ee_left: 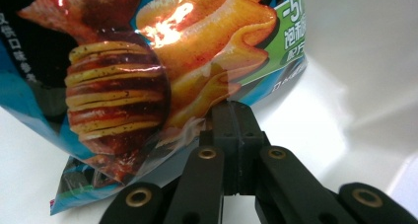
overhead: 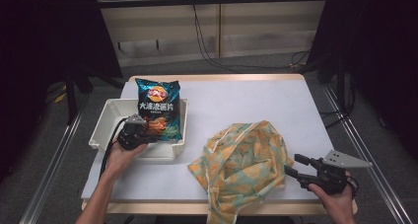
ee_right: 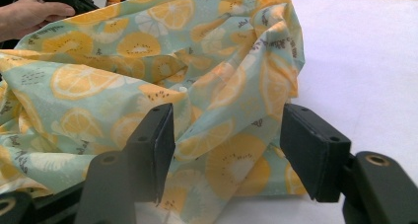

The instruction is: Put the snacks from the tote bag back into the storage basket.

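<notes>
Step in hand, as judged: lifting the glossy blue snack bag out of the shallow white plastic tray. The left gripper is clamped fully on the bag's lower edge; the bag stands tilted in the tray's right half, its top leaning over the far rim. Keep the grip firm and raise the bag straight, clearing the tray wall before carrying it sideways. Right of the tray, the crumpled pale green fabric bag with orange fruit print lies on the tabletop. Further right, the right gripper stands wide apart, just beside the fabric, holding nothing.

Count: one tray, one snack bag, one fabric bag, two grippers.
</notes>
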